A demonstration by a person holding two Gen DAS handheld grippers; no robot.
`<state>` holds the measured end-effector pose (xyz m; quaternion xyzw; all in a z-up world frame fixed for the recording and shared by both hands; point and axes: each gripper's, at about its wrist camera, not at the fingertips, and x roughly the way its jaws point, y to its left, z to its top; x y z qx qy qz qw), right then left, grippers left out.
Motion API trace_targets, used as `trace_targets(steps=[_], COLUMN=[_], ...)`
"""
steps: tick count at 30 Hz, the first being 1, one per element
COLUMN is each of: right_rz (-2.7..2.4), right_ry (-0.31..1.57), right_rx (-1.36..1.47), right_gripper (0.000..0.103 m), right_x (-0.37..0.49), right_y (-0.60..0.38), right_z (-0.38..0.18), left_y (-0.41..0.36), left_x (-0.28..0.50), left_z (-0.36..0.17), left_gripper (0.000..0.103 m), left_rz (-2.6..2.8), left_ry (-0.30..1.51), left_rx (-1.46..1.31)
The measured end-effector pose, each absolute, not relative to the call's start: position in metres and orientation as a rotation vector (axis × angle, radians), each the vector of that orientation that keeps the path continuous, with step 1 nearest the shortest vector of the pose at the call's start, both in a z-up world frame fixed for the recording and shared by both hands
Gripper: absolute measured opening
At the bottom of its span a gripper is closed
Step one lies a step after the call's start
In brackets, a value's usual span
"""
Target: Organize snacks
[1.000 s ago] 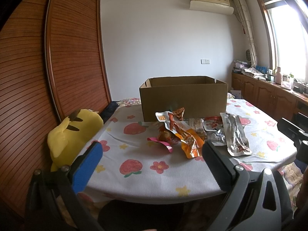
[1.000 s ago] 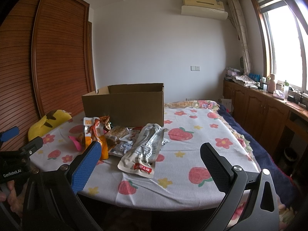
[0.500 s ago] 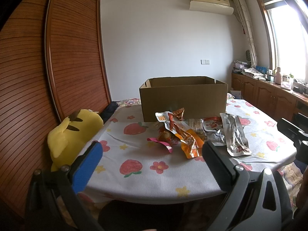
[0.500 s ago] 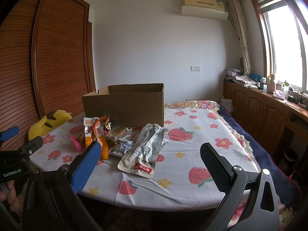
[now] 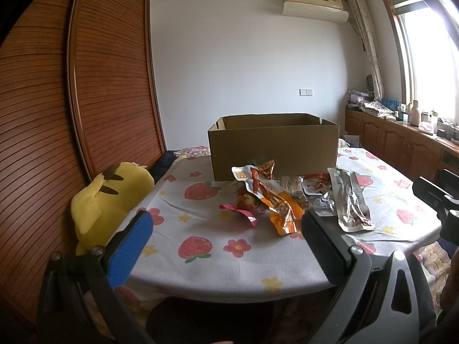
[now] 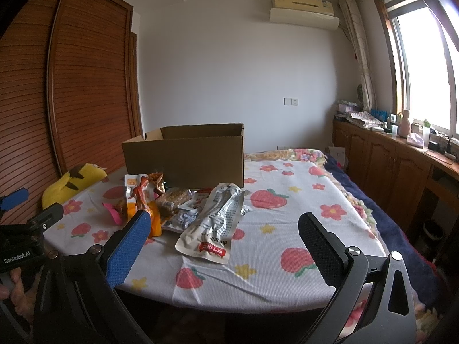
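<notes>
left gripper (image 5: pixel 226 235): jaws spread wide, empty, short of table edge | right gripper (image 6: pixel 223 238): spread wide, empty | snack packets (image 5: pixel 289 197): heaped on strawberry-print tablecloth (image 5: pixel 238 261), just in front of open cardboard box (image 5: pixel 272 150) | silver packet (image 6: pixel 212 223): nearest right gripper

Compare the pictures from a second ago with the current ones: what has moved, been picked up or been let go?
Nothing has visibly changed. Both tongs, left and right, still hang open and empty short of the table. The snack packets lie in the same heap in front of the cardboard box, and the long silver packet stays where it was.
</notes>
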<state>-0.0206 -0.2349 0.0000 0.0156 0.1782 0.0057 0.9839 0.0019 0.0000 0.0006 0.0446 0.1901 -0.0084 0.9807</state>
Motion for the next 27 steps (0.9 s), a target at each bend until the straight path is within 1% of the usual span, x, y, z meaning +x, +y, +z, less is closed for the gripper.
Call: trace_targets(steps=[27], right_rz=[0.017], right_ry=[0.360], right_rx=[0.027], right_gripper=[0.103], right_x=[-0.0189], right_y=[-0.2352], right_z=[-0.0003], left_y=[-0.0012], left_x=[0.0051], left_z=[-0.0007], left_gripper=[0.103], left_rz=[-0.027], left_ry=[0.398], left_rx=[0.087])
